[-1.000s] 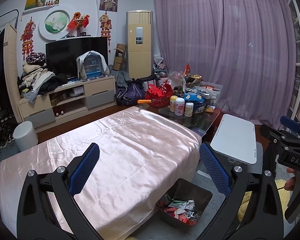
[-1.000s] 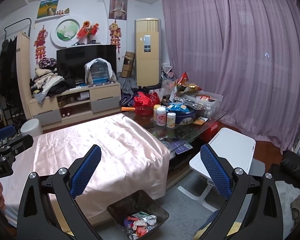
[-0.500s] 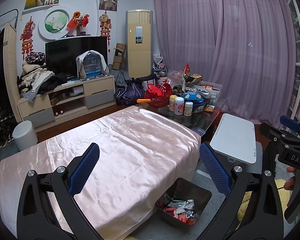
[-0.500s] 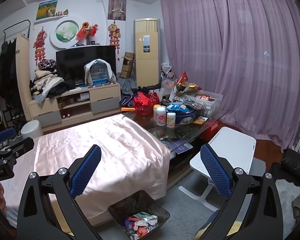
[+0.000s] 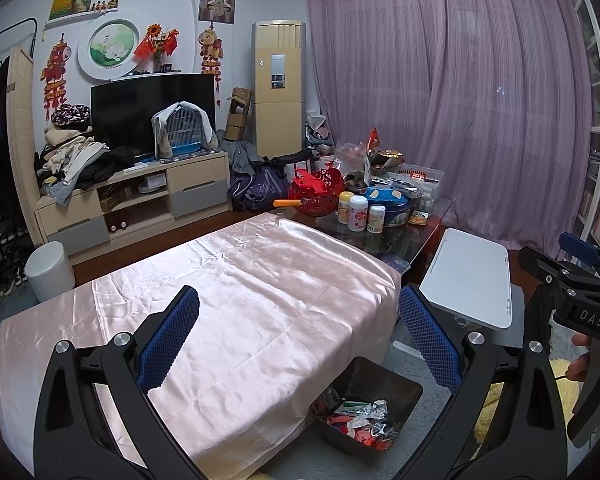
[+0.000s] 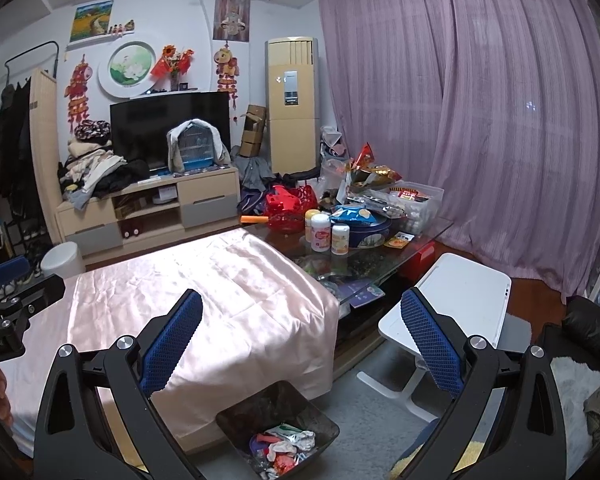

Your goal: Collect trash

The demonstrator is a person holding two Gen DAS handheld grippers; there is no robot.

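Black tools: two, both spread apart, empty | trash bin: one

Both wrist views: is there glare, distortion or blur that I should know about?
Left wrist view: strong fisheye bending at the edges, dark corners, bright sheen on the pink cloth. Right wrist view: the same bending, the curtain curves, the cloth also shines, and the trash bin is sharp. No motion blur in either.

Both wrist views high, angled down, sharing pink-draped table and trash bin
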